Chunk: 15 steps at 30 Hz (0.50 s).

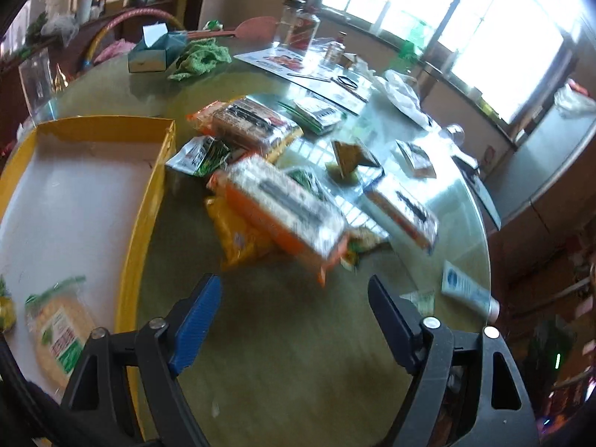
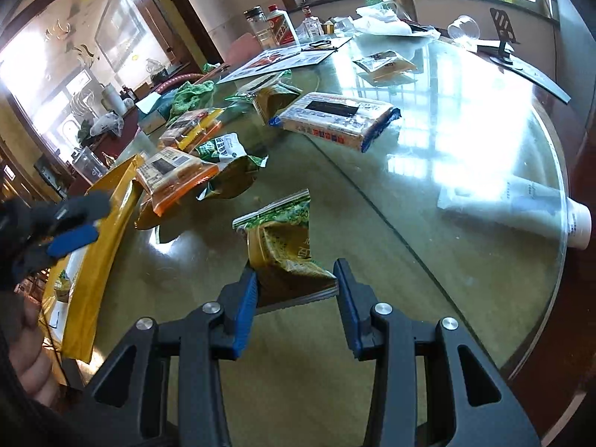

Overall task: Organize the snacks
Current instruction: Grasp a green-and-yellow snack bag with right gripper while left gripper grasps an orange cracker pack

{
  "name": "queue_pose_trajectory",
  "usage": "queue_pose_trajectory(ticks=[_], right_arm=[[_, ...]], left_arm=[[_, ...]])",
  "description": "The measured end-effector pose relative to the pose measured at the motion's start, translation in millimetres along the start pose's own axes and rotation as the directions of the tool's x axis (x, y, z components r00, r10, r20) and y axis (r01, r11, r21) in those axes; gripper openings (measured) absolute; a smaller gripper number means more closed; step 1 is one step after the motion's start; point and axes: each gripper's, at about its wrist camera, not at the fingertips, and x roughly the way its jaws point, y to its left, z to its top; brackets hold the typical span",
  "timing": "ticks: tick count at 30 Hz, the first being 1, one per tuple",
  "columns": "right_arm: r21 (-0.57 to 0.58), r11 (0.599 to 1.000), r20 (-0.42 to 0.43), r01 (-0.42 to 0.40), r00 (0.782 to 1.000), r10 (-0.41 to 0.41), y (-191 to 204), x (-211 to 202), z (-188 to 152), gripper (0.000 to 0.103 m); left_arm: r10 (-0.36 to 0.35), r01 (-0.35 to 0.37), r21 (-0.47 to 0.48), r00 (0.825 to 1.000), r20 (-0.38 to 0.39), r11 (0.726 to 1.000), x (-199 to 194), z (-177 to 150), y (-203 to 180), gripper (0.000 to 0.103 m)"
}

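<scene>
My right gripper (image 2: 296, 266) is shut on a green and yellow snack packet (image 2: 283, 238), held just above the glass-topped round table (image 2: 428, 171). My left gripper (image 1: 294, 283) is open with nothing between its fingers, over bare table beside a yellow box (image 1: 149, 205); it also shows in the right wrist view as the left gripper (image 2: 89, 219) by the box's wall (image 2: 108, 223). A round cracker packet (image 1: 59, 335) lies in the box. Ahead lies a pile of snacks: an orange packet (image 1: 287, 216), a yellow one (image 1: 238, 238), a green one (image 1: 201, 154) and a blue-ended packet (image 2: 335, 115).
A white tube (image 1: 465, 290) lies near the table's right edge. At the far side are a tissue box (image 1: 152, 52), a green cloth (image 1: 201, 57), bottles (image 1: 301, 26), papers (image 2: 283, 59) and a plastic bag (image 2: 380, 22). A hand (image 2: 29, 354) shows at the left.
</scene>
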Motion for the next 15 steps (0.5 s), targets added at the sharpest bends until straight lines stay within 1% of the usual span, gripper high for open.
queue_pose_trajectory(ticks=[1, 2, 4, 7, 9, 11, 12, 15], right_arm=[[-0.005, 1.000, 0.002, -0.005, 1.000, 0.005, 1, 1, 0, 0.042], [-0.012, 1.000, 0.005, -0.006, 1.000, 0.006, 1, 1, 0, 0.042], [-0.022, 1.000, 0.009, -0.003, 1.000, 0.003, 2, 0, -2, 0.042], [-0.034, 0.999, 0.009, -0.013, 1.000, 0.014, 4, 0, -4, 0.042], [-0.041, 0.999, 0.013, -0.021, 1.000, 0.022, 4, 1, -5, 0.042], [-0.044, 0.999, 0.012, -0.023, 1.000, 0.023, 5, 1, -5, 0.042], [-0.046, 0.998, 0.010, -0.029, 1.000, 0.030, 5, 1, -5, 0.042], [-0.052, 0.998, 0.014, -0.038, 0.999, 0.039, 6, 1, -6, 0.042]], left_arm=[[0.018, -0.018, -0.007, 1.000, -0.006, 1.000, 7, 8, 1, 0.078], [0.041, -0.042, -0.016, 0.999, -0.015, 0.999, 14, 16, 2, 0.074], [0.083, -0.084, -0.034, 0.996, -0.021, 0.996, 24, 30, 4, 0.074], [0.186, -0.186, -0.032, 0.982, -0.018, 0.982, 38, 47, 0, 0.074], [0.270, -0.272, -0.023, 0.962, -0.050, 0.962, 53, 57, -5, 0.076], [0.323, -0.324, -0.007, 0.944, -0.070, 0.946, 65, 63, -9, 0.076], [0.357, -0.357, 0.011, 0.931, -0.075, 0.934, 71, 65, -12, 0.076], [0.425, -0.422, 0.061, 0.902, -0.073, 0.905, 83, 61, -19, 0.081]])
